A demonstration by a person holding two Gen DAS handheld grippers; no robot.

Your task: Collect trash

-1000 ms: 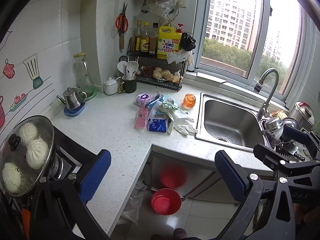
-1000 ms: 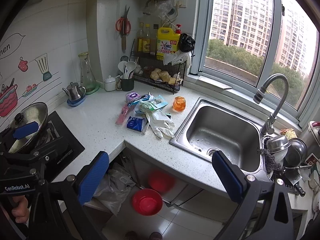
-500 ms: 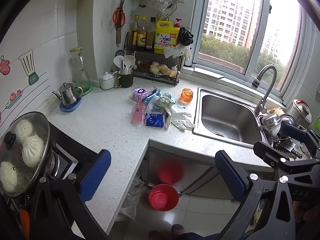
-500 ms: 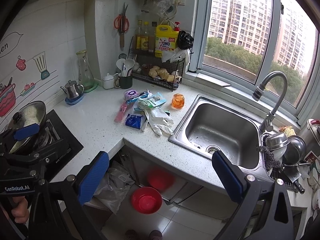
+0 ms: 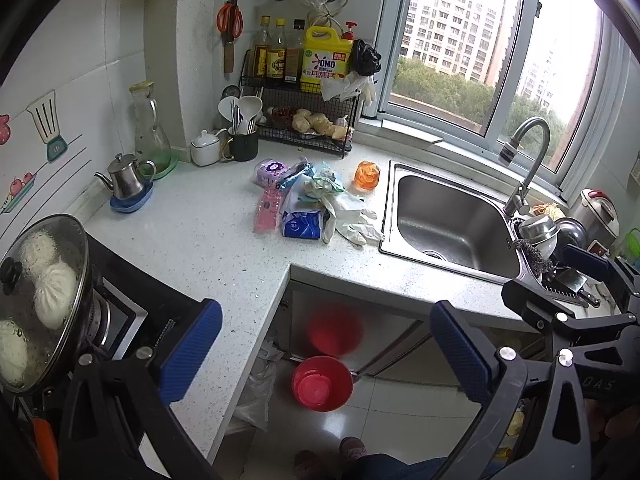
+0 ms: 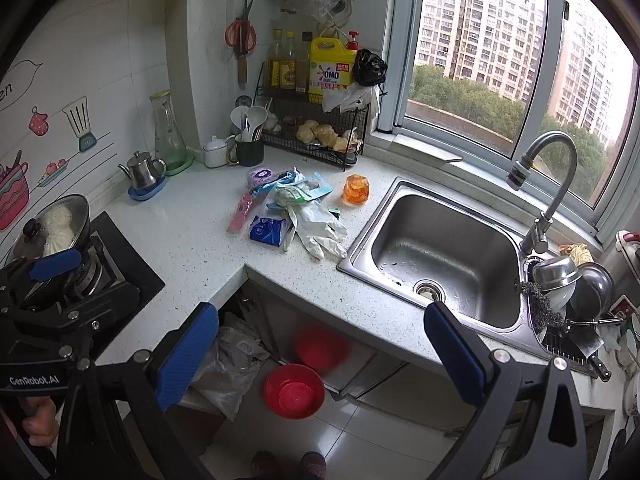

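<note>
A heap of trash lies on the white counter between the rack and the sink: a pink wrapper (image 5: 267, 207) (image 6: 240, 213), a blue tissue pack (image 5: 301, 224) (image 6: 267, 231), white gloves (image 5: 349, 216) (image 6: 320, 227), a purple packet (image 5: 271, 171) (image 6: 260, 176) and an orange cup (image 5: 367, 175) (image 6: 356, 189). My left gripper (image 5: 326, 354) hangs open over the floor, well short of the heap. My right gripper (image 6: 320, 350) is open too, with nothing between its blue pads. Each gripper shows at the edge of the other's view.
A red basin (image 5: 322, 383) (image 6: 293, 390) sits on the floor below the counter corner, beside a plastic bag (image 6: 232, 364). A steel sink (image 6: 440, 252) lies right of the heap. A lidded pan with buns (image 5: 38, 300) stands on the stove at left. A person's feet show at the bottom edge.
Both views have drifted slightly, so the counter and heap sit a little lower and nearer in frame. Both grippers stay open and empty.
</note>
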